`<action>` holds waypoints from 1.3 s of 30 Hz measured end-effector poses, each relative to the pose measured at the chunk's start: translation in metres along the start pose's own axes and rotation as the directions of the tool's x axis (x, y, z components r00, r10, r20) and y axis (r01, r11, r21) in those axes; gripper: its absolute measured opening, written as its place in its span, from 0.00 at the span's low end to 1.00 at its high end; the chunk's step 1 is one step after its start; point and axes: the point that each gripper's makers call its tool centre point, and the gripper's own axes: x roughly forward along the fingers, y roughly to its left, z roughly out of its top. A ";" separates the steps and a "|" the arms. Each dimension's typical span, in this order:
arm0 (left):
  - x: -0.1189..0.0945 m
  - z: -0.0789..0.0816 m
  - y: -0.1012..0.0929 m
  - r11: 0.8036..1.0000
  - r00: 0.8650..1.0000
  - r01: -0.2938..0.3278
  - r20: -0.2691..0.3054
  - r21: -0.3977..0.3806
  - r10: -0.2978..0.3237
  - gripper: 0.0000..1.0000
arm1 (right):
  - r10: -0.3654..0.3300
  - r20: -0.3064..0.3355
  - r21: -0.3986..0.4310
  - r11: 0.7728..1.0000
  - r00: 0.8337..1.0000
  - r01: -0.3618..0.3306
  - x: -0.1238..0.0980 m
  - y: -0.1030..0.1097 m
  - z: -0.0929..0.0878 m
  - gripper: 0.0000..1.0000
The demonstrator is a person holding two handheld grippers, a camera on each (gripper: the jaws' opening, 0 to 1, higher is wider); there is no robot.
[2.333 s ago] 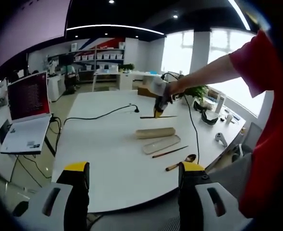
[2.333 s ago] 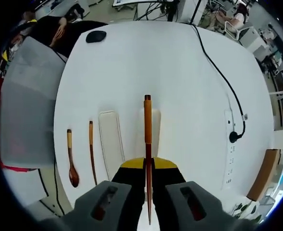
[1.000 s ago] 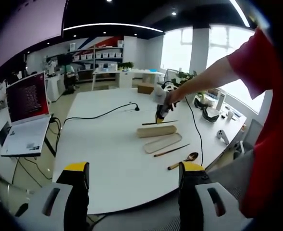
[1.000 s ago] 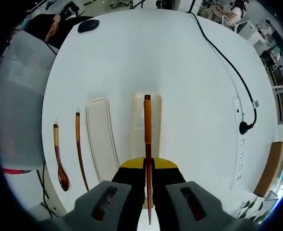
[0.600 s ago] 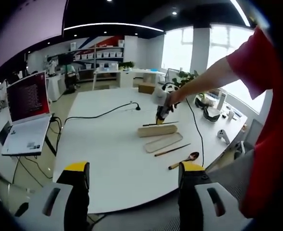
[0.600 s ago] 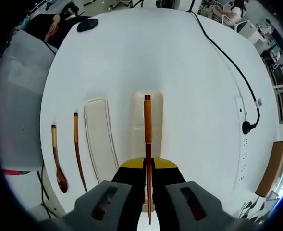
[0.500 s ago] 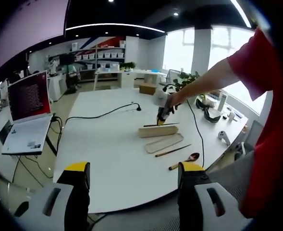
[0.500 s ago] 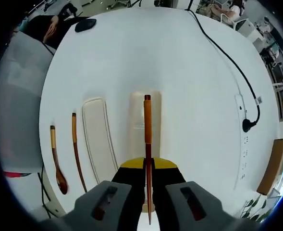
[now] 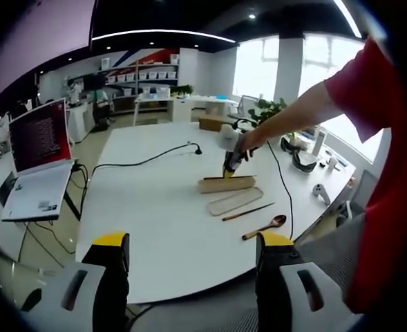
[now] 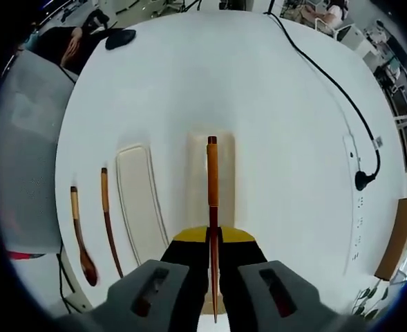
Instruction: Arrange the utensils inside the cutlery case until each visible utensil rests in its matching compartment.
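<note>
The right gripper (image 10: 213, 238) is shut on an orange-brown chopstick (image 10: 212, 176), which points forward along the open tan case base (image 10: 225, 173) right below it. In the left gripper view that gripper (image 9: 229, 164), in a person's hand, holds the chopstick just over the case base (image 9: 224, 185). The pale lid (image 10: 139, 200) lies beside the base, then a second chopstick (image 10: 106, 214) and a wooden spoon (image 10: 79, 238), all parallel on the white table (image 10: 210, 83). The same lid (image 9: 234, 200), chopstick (image 9: 248, 211) and spoon (image 9: 264, 227) lie nearer the table edge. The left gripper (image 9: 193, 242) stands open, far back from the table.
A laptop (image 9: 41, 138) stands off the table's left side. A black cable (image 9: 141, 163) runs across the far half of the table to a power strip (image 10: 358, 200). A black mouse (image 10: 120, 38) lies at the far edge. A red-sleeved arm (image 9: 369, 90) reaches in from the right.
The right gripper has come down and forward with the chopstick, from above the table to just over the case base. The left gripper has stayed open and barely moved.
</note>
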 end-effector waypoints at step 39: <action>0.000 -0.005 -0.001 0.998 1.000 -0.002 -0.011 -0.057 0.001 0.76 | 0.067 -0.021 -0.193 0.979 0.998 -0.070 0.027 0.028 0.000 0.00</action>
